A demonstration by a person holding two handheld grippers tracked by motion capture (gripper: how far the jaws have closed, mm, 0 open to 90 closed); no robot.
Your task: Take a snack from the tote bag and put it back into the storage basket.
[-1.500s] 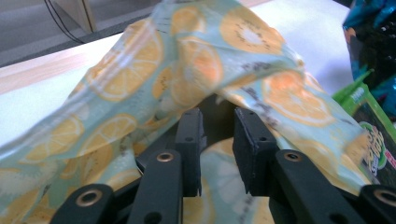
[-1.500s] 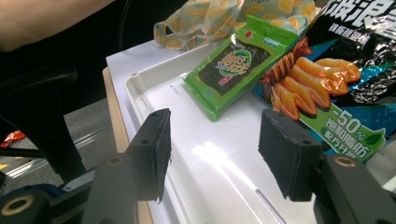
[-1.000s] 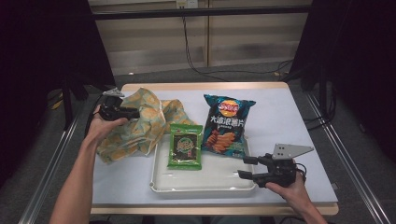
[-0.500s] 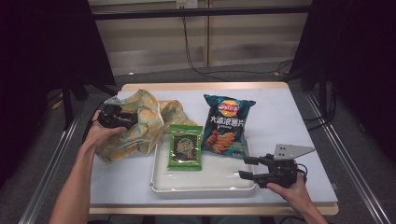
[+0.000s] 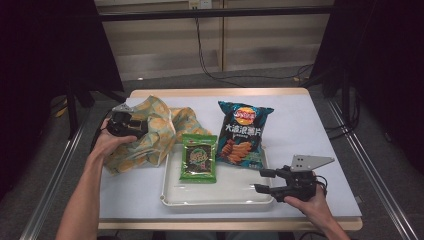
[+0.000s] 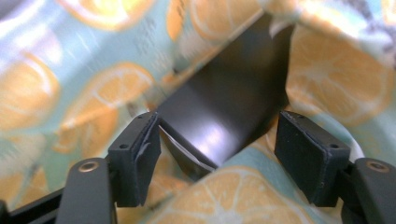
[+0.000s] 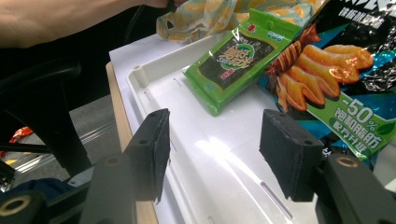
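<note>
My left tongs (image 5: 134, 125) have just been opening off the orange-print fabric bag (image 5: 150, 135); my right tongs (image 5: 267, 181) gape empty at the white plastic tray (image 5: 220, 197), so I'd regrip the bag's rim squarely.

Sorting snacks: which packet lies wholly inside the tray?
The green seaweed packet; the larger blue chip bag beside it overhangs the white tray's far rim.

High cam overhead, claw cams close-up

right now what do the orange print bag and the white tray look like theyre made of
Bag: probably thin woven or coated fabric, soft, since it crumples into loose folds.
Tray: likely rigid moulded plastic, smooth and glossy, with a raised rim and bright glare in the right gripper view.
</note>
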